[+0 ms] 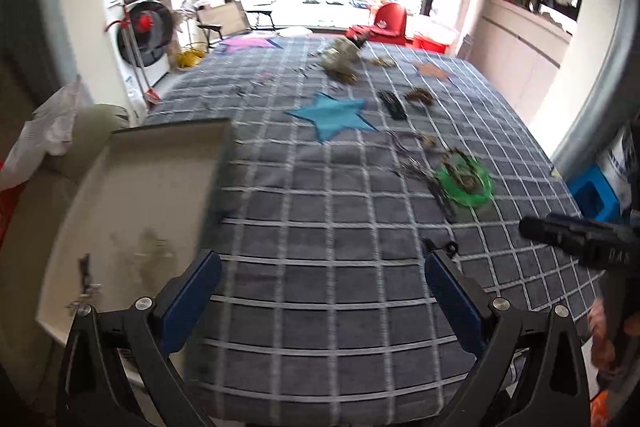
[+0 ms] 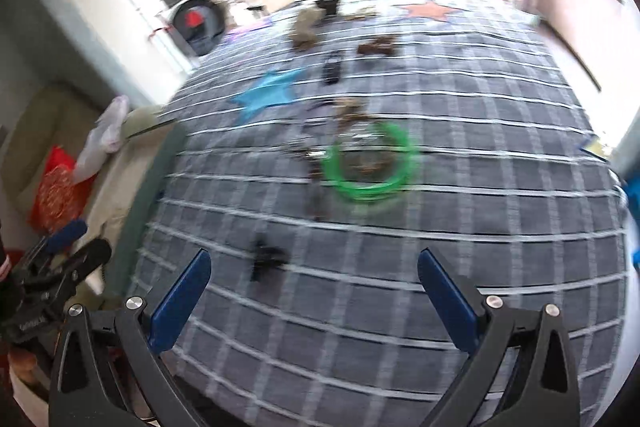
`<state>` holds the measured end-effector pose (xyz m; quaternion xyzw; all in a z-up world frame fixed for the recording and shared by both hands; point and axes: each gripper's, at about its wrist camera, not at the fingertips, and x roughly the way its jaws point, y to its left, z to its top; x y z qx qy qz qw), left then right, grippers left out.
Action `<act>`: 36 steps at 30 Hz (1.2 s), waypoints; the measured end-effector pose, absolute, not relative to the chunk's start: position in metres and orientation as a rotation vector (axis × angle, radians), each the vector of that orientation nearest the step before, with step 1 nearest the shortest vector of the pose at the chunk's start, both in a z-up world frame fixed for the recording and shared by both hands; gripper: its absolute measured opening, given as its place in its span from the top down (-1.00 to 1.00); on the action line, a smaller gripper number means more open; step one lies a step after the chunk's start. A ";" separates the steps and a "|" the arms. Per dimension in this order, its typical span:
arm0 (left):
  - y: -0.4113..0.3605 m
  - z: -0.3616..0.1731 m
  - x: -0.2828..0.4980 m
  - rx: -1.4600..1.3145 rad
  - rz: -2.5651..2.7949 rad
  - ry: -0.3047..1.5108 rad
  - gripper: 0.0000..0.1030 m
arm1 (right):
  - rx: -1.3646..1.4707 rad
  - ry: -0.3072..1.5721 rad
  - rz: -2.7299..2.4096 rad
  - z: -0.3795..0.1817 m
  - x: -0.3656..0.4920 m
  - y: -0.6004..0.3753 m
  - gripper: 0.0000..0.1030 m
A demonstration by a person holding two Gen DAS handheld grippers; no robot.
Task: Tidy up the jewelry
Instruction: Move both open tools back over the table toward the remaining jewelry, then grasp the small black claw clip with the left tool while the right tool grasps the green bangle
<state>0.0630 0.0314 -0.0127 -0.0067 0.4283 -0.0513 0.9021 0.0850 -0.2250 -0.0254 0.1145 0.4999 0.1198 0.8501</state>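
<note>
Blurred jewelry (image 2: 268, 261) beyond spread fingers (image 2: 182, 301)

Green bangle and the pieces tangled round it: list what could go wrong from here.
1. Chains and clips overlap the green bangle, so lifting it may drag neighbours along.
2. Both views are motion-blurred; the open right gripper could misjudge the small dark piece nearby.
3. The tray sits at the bed's edge and could be nudged off.

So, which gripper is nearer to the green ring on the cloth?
Right, it seems. The right gripper points at the green ring, straight ahead. The left gripper sees the ring off to its right, beside the beige tray.
</note>
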 end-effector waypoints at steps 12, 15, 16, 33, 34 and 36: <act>-0.038 -0.051 0.088 0.076 -0.185 0.964 -0.98 | 0.175 1.097 0.109 -0.049 0.114 -0.263 -0.99; -0.047 -0.058 0.093 0.080 -0.194 0.978 -0.98 | 0.159 1.107 0.099 -0.053 0.125 -0.262 -0.99; -0.049 -0.060 0.095 0.082 -0.196 0.981 -0.98 | 0.154 1.110 0.095 -0.055 0.128 -0.262 -0.99; -0.076 -0.075 0.109 0.090 -0.216 1.010 -0.80 | 0.015 1.111 0.207 -0.058 0.174 -0.231 -0.41; -0.076 -0.077 0.110 0.091 -0.214 1.017 -0.71 | 0.015 1.114 0.210 -0.059 0.174 -0.231 -0.40; -0.076 -0.080 0.111 0.086 -0.212 1.028 -0.71 | 0.012 1.120 0.198 -0.060 0.172 -0.233 -0.35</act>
